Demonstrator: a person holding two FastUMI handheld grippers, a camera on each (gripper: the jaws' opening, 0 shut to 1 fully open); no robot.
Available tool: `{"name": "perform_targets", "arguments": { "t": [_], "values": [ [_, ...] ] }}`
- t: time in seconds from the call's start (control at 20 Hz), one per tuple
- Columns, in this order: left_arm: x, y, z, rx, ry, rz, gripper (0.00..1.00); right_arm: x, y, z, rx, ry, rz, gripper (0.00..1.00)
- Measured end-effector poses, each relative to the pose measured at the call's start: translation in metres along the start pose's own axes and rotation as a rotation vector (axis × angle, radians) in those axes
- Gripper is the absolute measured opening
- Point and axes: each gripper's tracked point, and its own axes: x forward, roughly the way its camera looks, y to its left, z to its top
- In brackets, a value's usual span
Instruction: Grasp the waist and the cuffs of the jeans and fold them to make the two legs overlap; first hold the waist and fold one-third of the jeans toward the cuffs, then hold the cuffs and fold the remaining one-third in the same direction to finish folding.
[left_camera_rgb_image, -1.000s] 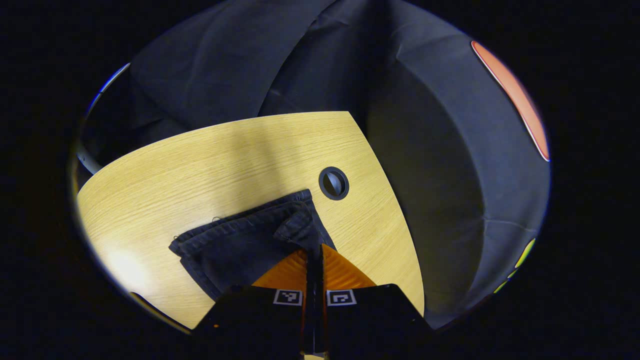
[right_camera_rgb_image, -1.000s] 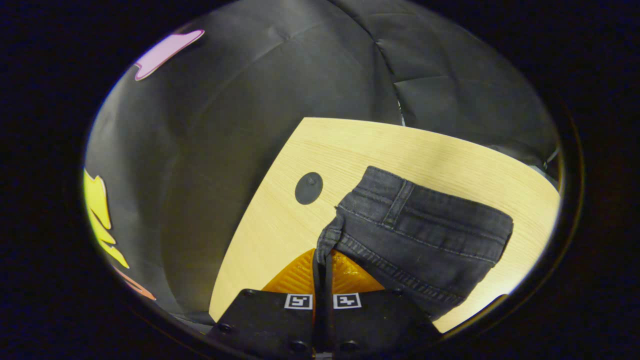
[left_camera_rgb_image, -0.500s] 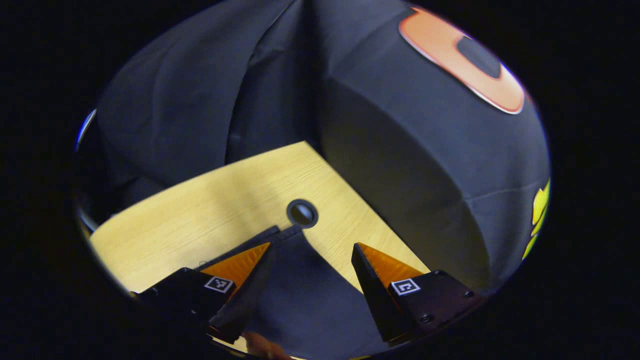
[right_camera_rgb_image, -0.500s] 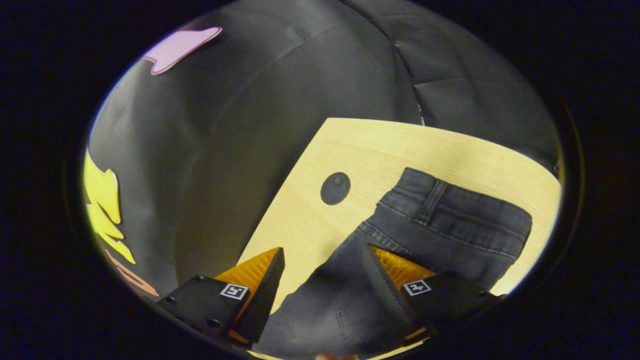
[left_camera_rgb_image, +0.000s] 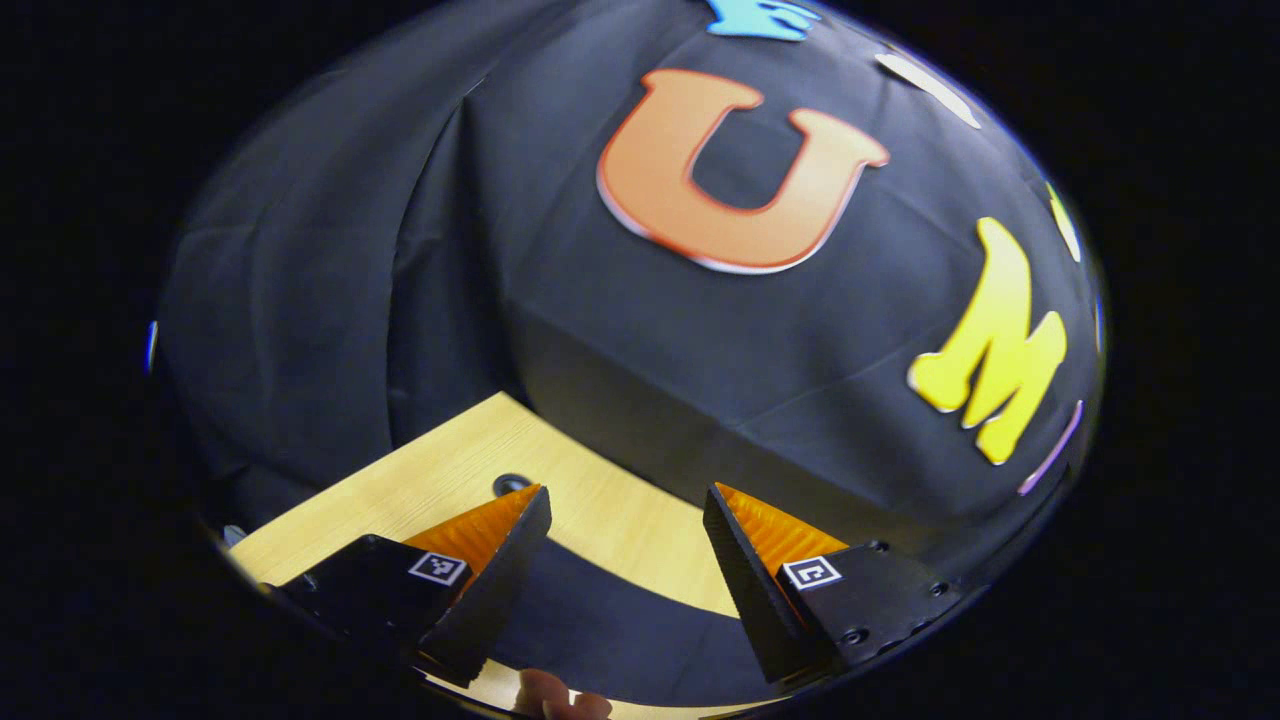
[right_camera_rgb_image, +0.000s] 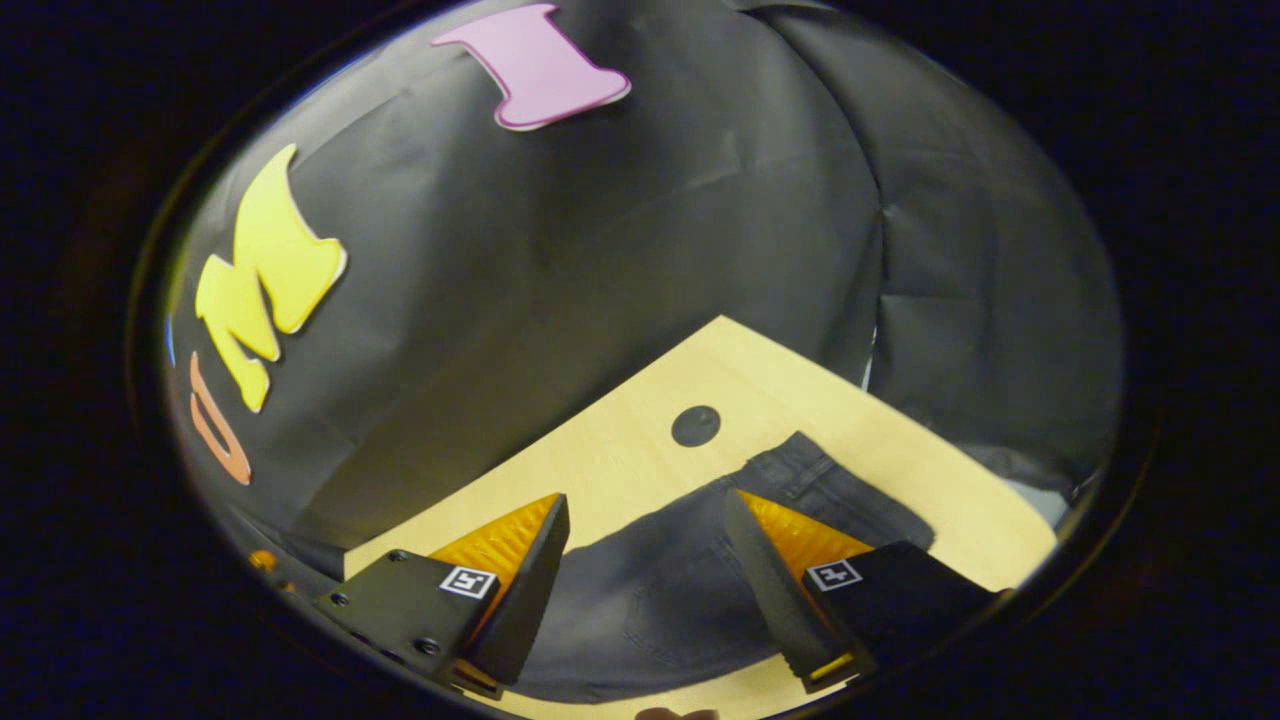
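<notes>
Dark denim, the jeans (right_camera_rgb_image: 660, 600), lay flat on the pale wood table (right_camera_rgb_image: 760, 370), w/ nothing gripping them. In the right gripper view I had the right gripper (right_camera_rgb_image: 645, 585) above the cloth, fingers wide apart & holding nothing; the fabric showed in the gap between them. The waistband end w/ its belt loop (right_camera_rgb_image: 800, 478) lay just past the right-hand finger (right_camera_rgb_image: 790, 560), near a round dark grommet (right_camera_rgb_image: 696, 426) in the tabletop. In the left gripper view my left gripper (left_camera_rgb_image: 625, 570) was likewise spread apart & empty, tilted up toward the booth's black cloth wall (left_camera_rgb_image: 330, 300). A dark strip of the jeans (left_camera_rgb_image: 620, 630) sat low between its fingers, on the table (left_camera_rgb_image: 450, 470). A second grommet (left_camera_rgb_image: 511, 484) peeked just above the left-hand finger (left_camera_rgb_image: 480, 580). Bit of a hand (left_camera_rgb_image: 560, 703) showed at the bottom edge there.
</notes>
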Motion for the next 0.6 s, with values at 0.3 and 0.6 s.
{"name": "perform_targets", "arguments": {
  "t": [0.3, 0.6],
  "values": [
    [-0.091, -0.058, 0.056, 0.203, -0.226, -0.096, 0.98, -0.069, -0.05, -0.033, 0.079, 0.015, 0.01, 0.96],
    [-0.174, -0.105, 0.07, 0.401, -0.374, -0.154, 0.98, -0.055, -0.097, -0.076, 0.424, 0.08, 0.033, 0.96]
  ]
}}
